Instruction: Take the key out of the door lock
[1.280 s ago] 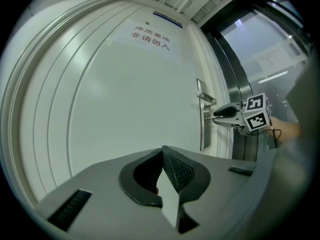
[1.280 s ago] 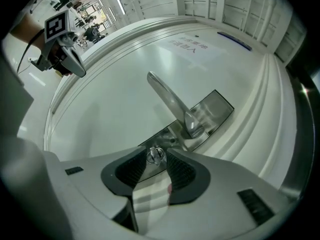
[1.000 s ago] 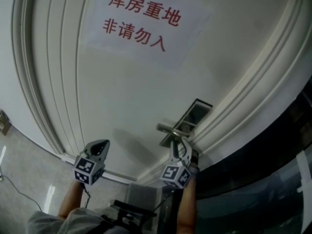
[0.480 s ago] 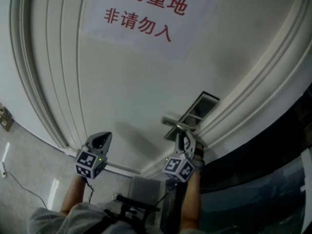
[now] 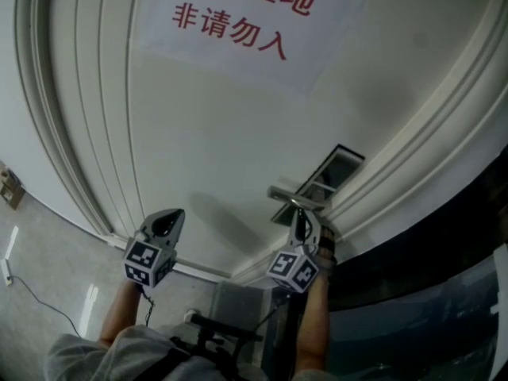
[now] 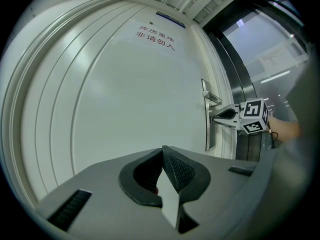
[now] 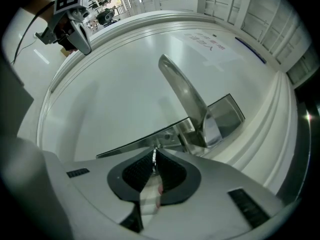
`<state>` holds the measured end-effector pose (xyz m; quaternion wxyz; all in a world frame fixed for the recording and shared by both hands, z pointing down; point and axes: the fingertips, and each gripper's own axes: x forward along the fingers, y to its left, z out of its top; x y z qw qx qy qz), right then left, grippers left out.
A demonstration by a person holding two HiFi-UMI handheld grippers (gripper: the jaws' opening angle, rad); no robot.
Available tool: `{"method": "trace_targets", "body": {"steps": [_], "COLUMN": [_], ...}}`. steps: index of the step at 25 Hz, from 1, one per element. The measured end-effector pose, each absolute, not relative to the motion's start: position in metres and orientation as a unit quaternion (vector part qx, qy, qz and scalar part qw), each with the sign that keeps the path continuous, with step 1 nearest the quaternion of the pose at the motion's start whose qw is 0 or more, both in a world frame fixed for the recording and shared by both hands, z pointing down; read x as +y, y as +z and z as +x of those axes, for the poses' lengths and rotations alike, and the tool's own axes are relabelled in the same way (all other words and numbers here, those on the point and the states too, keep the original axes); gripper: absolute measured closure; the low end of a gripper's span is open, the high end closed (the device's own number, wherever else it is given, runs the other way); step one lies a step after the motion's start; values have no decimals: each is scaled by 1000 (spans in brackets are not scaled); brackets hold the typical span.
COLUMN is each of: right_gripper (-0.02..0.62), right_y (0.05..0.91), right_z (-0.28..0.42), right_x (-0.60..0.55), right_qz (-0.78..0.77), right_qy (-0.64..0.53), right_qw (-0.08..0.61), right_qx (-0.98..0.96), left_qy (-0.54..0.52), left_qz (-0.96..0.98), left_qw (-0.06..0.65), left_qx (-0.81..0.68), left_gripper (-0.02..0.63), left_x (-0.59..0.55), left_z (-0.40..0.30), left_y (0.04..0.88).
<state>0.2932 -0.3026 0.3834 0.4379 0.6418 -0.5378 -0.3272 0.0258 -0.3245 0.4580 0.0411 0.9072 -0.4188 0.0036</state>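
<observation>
Head view: my left gripper (image 5: 164,225) held level, pointing at white door (image 5: 214,141), forearm below it. My right gripper (image 5: 305,222) tucked up under handle (image 5: 299,199), tip at lock plate. Paper sign (image 5: 238,30) with red characters above.

Left gripper view: my jaws clenched together, nothing between. Right gripper at door edge, just beneath handle.

Right gripper view: my jaws have just been closing, now pinching key (image 7: 154,155). Key sits in lock plate (image 7: 167,134); handle juts out above, close over jaws.

Dim, flat light on the white door (image 5: 222,133), soft shadow beside the handle (image 5: 295,198), heavy fisheye curvature, black vignetted corners.
</observation>
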Motion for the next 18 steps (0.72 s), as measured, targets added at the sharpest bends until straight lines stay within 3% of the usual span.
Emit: {"method": "trace_targets", "body": {"steps": [18], "right_gripper": [569], "right_y": [385], "right_z": [293], "right_x": [-302], "right_qz": [631], "right_qy": [-344], "right_qw": [465], "right_qx": [-517], "left_qy": [1], "left_qz": [906], "left_qw": [39], "left_qx": [-421], "left_gripper": [598], "left_x": [-316], "left_z": [26], "left_y": [457]}}
